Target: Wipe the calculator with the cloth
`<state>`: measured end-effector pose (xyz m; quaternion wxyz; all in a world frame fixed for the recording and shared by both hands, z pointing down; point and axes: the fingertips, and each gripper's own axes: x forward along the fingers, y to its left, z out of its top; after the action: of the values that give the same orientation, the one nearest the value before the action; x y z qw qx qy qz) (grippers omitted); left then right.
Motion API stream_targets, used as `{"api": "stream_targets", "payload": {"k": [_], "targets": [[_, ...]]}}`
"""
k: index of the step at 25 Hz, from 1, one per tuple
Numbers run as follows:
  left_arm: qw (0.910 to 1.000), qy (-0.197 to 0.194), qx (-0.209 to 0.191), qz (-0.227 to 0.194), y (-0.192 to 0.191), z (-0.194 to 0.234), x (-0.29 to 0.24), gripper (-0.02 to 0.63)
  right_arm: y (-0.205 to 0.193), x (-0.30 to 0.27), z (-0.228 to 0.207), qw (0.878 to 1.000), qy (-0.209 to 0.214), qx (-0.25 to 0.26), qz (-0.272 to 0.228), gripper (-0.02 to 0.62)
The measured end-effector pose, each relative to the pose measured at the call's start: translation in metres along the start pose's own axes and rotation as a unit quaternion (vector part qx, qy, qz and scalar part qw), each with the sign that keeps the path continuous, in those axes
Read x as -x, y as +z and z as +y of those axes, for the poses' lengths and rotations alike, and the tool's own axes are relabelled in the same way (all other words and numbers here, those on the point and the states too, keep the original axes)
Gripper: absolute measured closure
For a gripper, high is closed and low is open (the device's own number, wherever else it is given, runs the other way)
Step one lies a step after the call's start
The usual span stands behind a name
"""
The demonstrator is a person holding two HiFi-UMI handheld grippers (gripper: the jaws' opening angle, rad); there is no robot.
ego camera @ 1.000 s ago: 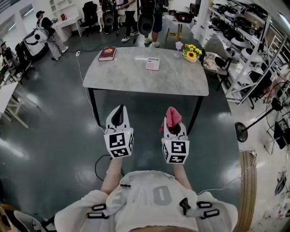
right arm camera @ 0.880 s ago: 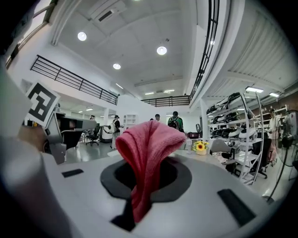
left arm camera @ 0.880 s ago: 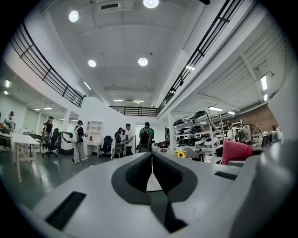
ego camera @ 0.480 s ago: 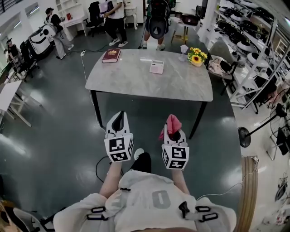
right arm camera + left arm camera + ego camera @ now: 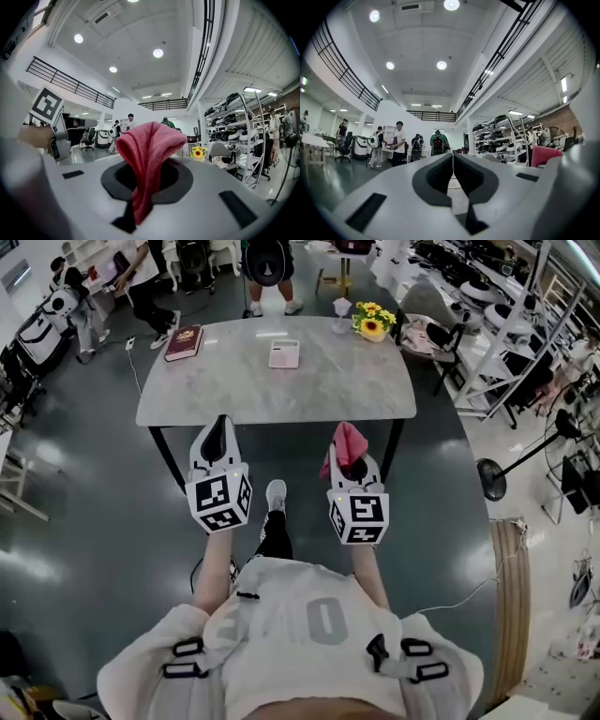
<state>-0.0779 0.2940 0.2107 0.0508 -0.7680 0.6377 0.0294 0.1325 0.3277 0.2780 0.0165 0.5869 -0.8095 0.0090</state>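
A pink calculator (image 5: 284, 353) lies on the far half of the grey marble table (image 5: 216, 399), well ahead of both grippers. Just before the table's near edge, my right gripper (image 5: 351, 452) is shut on a red cloth (image 5: 343, 444), which sticks up from between its jaws as a folded tuft (image 5: 149, 154). My left gripper (image 5: 217, 432) is held beside it, level, with its jaws shut and nothing in them (image 5: 453, 165). Both grippers hang in the air short of the table.
A dark red book (image 5: 184, 341) lies at the table's far left, a vase of yellow flowers (image 5: 372, 322) at its far right. People stand beyond the table. Shelving racks (image 5: 487, 324) line the right side. A fan stand (image 5: 490, 480) is on the floor to the right.
The table has come closer: both grippers have moved forward together toward its near edge. The cloth stays in the right gripper.
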Motion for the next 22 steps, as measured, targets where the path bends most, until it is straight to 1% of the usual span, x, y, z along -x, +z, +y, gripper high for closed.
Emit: {"api": "stream_targets", "payload": {"k": [2,4,6,8,11,13,15,17,22], "targets": [[0.9998,-0.004,-0.012,-0.013,0.003,-0.002,-0.027,0.584,0.002,-0.029,-0.016,1.0,-0.002,0.014,-0.009,0.541],[0.9996,-0.005,-0.019,-0.018,0.001,0.001,-0.057,0.583,0.001,-0.066,-0.031,0.999,-0.009,0.039,-0.008,0.541],[0.9998,-0.004,-0.017,-0.013,-0.005,0.008,-0.089,0.583,0.001,-0.103,-0.042,0.998,-0.012,0.057,-0.002,0.541],[0.9999,-0.003,-0.012,-0.003,-0.015,0.017,-0.123,0.584,0.004,-0.139,-0.049,0.998,-0.004,0.059,0.002,0.541],[1.0,-0.004,-0.002,0.005,-0.028,0.032,-0.185,0.584,0.006,-0.2,-0.061,0.998,0.007,0.063,0.012,0.541],[1.0,-0.003,0.005,0.006,-0.033,0.042,-0.232,0.584,0.005,-0.244,-0.068,0.997,0.009,0.074,0.027,0.541],[0.9999,-0.007,0.004,0.008,-0.035,0.049,-0.281,0.584,0.008,-0.286,-0.074,0.996,0.012,0.084,0.037,0.541],[0.9998,-0.016,-0.002,0.01,-0.038,0.053,-0.324,0.583,0.011,-0.324,-0.081,0.996,0.015,0.082,0.042,0.541],[0.9993,-0.034,0.002,0.014,-0.055,0.066,-0.408,0.584,0.016,-0.411,-0.095,0.998,0.026,0.045,0.045,0.54]]}}
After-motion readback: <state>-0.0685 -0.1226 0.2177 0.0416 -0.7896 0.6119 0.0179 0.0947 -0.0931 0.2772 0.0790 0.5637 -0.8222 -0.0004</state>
